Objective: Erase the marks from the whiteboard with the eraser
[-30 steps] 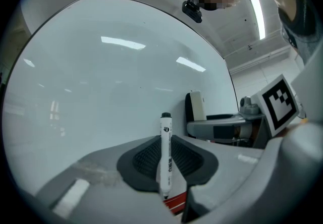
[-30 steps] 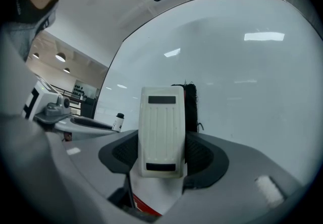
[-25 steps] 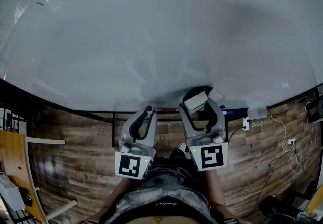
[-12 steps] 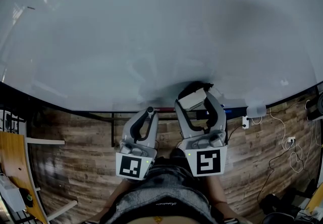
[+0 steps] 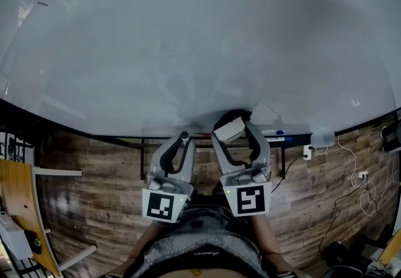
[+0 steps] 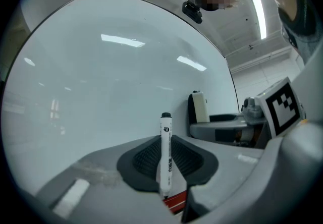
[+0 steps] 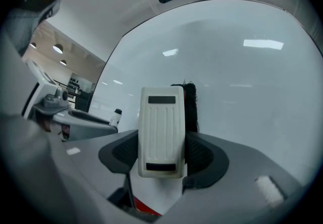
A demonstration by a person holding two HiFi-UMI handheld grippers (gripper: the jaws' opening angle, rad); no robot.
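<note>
Bright overhead lighting, glare on whiteboard [image 6: 116, 76], fisheye edges w/ vignette

**Head view:** the whiteboard [image 5: 200, 32] runs past the top, left and right edges; a small streak [image 5: 42, 3] near its upper left is too small to tell as ink or reflection; the eraser [image 5: 229, 129] has its board-side face hidden behind its white body and its flanks covered by the jaws of the right gripper [image 5: 232, 128]; the pens [image 5: 276, 133] on the ledge are too small to tell apart; the person's torso [image 5: 200, 252] is cut off by the lower edge, and the wooden table [image 5: 15, 201] by the left edge.

**Left gripper view:** the marker [image 6: 165, 142] has its lower end hidden between the closed jaws of the left gripper [image 6: 166, 167]; its barrel print is too small to read.
</note>
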